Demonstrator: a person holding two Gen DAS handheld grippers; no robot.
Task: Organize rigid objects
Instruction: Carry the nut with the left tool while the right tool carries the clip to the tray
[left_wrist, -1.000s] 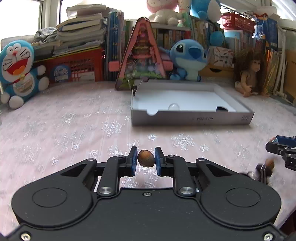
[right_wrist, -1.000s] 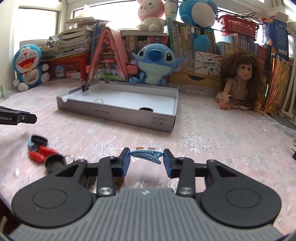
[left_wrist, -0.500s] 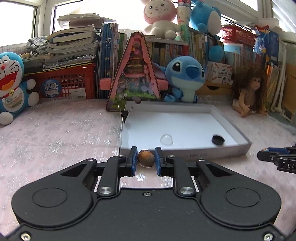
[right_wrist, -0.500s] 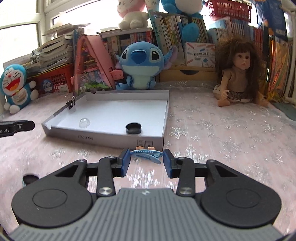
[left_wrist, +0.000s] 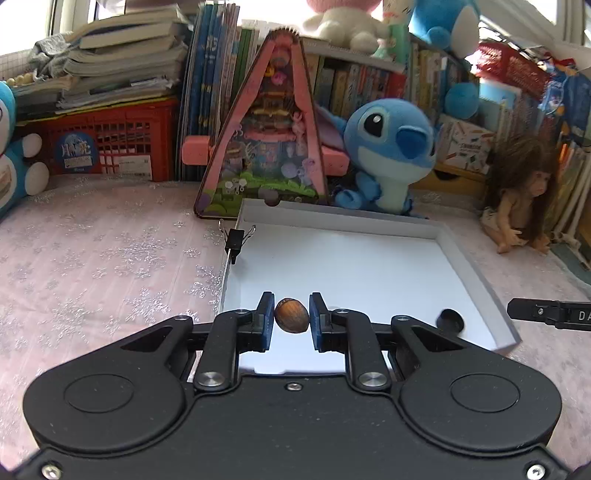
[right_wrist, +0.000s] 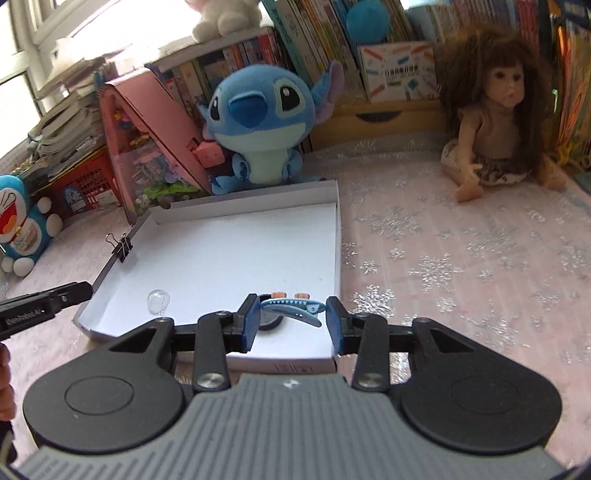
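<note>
Nut (left_wrist: 291, 320): brown, oval, pinched between the blue pads of the left gripper (left_wrist: 291, 321), held above the near left part of the box (left_wrist: 476, 273).
Left gripper: closed on the nut, both pads touching its sides.
Hair clip (right_wrist: 293, 309): light blue with toothed edge and two small orange bits on top, lying crosswise between the pads of the right gripper (right_wrist: 291, 317).
Right gripper: clamped on the hair clip at its two ends, over the box's near right corner.
Box: shallow white cardboard tray on the pink snowflake cloth (right_wrist: 461, 266).
Inside the box: a black cap (left_wrist: 450, 320) near the right wall, a clear dome (right_wrist: 159, 301) (glassy, small) near the front left.
Binder clip (right_wrist: 123, 247): black, clipped on the box's left wall.
Behind the box: blue plush toy (right_wrist: 258, 122), doll (right_wrist: 495, 122) well to the right.
</note>
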